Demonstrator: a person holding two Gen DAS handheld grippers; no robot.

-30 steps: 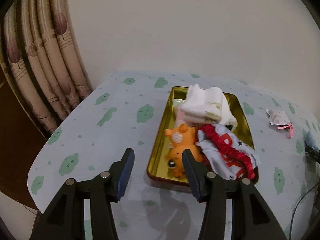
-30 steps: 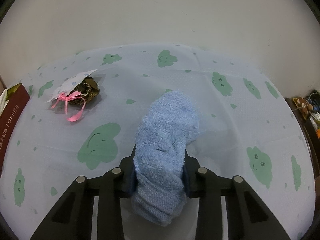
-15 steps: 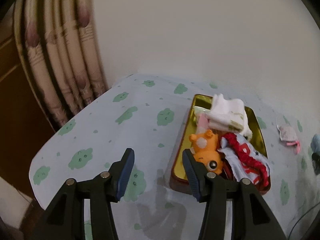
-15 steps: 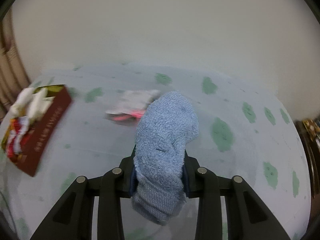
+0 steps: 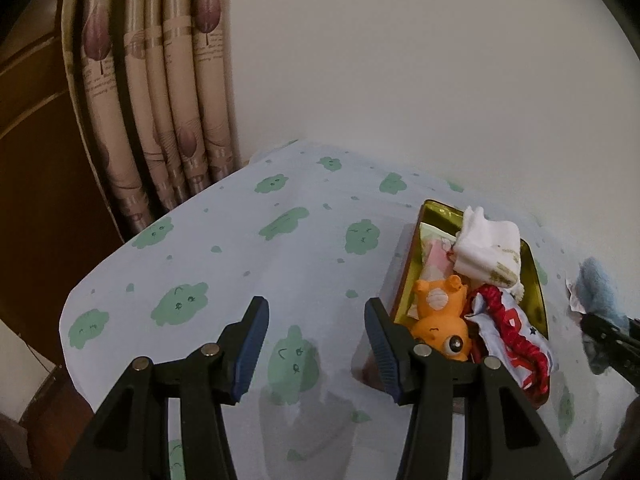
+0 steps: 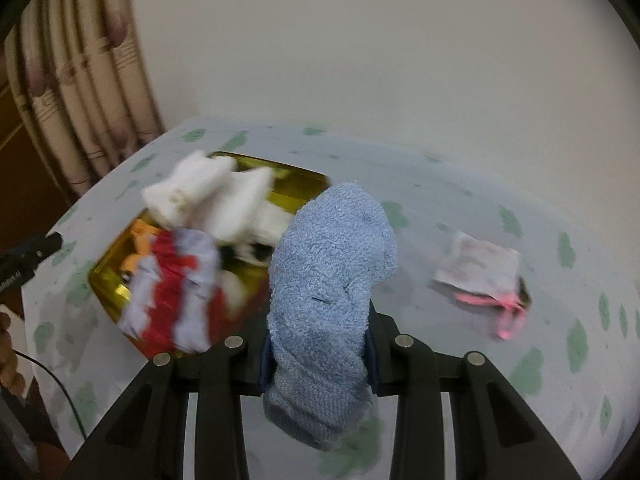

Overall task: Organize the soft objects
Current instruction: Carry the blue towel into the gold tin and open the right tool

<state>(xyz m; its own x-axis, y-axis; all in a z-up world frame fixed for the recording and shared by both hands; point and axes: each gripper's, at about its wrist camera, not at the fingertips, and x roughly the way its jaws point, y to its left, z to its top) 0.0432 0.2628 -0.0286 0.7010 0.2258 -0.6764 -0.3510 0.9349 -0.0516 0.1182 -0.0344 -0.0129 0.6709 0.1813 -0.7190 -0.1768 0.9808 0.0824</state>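
My right gripper (image 6: 318, 354) is shut on a rolled blue towel (image 6: 330, 280), held above the table just right of the gold tin tray (image 6: 304, 178). The tray (image 5: 534, 280) holds white folded cloths (image 5: 490, 250), an orange plush toy (image 5: 438, 316) and a red-and-white fabric piece (image 5: 510, 332). In the left wrist view the blue towel (image 5: 598, 286) and the right gripper (image 5: 600, 330) show at the right edge. My left gripper (image 5: 316, 334) is open and empty over the tablecloth, its right finger beside the tray's near left corner.
A small pouch with a pink ribbon (image 6: 482, 270) lies on the cloud-print tablecloth (image 5: 240, 248) right of the tray. Striped curtains (image 5: 160, 100) hang at the back left, where the table edge drops off. A cable (image 6: 60, 392) runs at the lower left.
My right gripper carried the blue towel up and leftward, from beside the pink-ribbon pouch to the tray's side. The left gripper drifted left and rolled, so the tray sits further right in its view.
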